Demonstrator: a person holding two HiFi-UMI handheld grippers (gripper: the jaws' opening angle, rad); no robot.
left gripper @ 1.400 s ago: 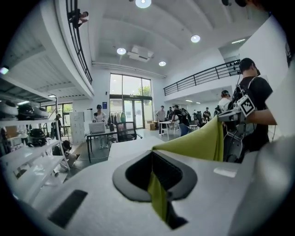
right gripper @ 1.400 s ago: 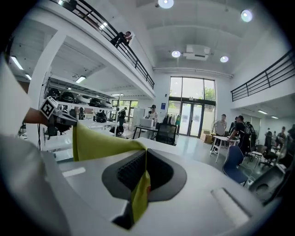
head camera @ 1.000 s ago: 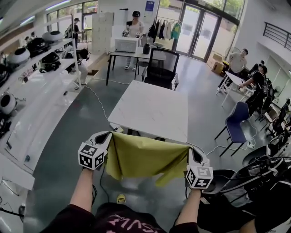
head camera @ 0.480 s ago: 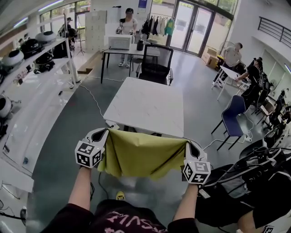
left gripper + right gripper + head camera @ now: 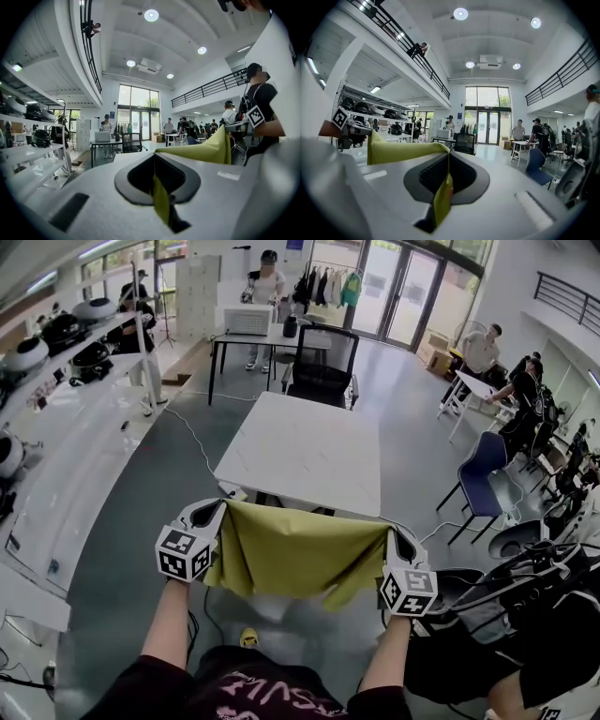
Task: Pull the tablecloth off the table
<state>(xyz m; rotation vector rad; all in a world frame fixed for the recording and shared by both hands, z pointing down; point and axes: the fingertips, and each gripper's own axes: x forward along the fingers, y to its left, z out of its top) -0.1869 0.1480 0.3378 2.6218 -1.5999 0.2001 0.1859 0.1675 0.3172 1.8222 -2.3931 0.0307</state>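
Note:
The yellow-green tablecloth (image 5: 295, 554) hangs in the air between my two grippers, in front of the bare white table (image 5: 305, 460) and off it. My left gripper (image 5: 221, 509) is shut on the cloth's left corner, and a fold of cloth (image 5: 161, 201) shows pinched in its jaws. My right gripper (image 5: 391, 532) is shut on the right corner, with cloth (image 5: 440, 197) squeezed between its pads. The cloth's top edge stretches taut between both grippers; the lower part sags toward the floor.
A black office chair (image 5: 322, 371) stands at the table's far end, a blue chair (image 5: 481, 486) to the right. White shelving with helmets (image 5: 56, 343) runs along the left. A black bag or seat (image 5: 497, 634) lies near my right arm. Several people stand or sit farther back.
The cloth stays stretched between both grippers. Its hanging lower edge has shifted slightly; the view has tilted a little. Both grips are unchanged.

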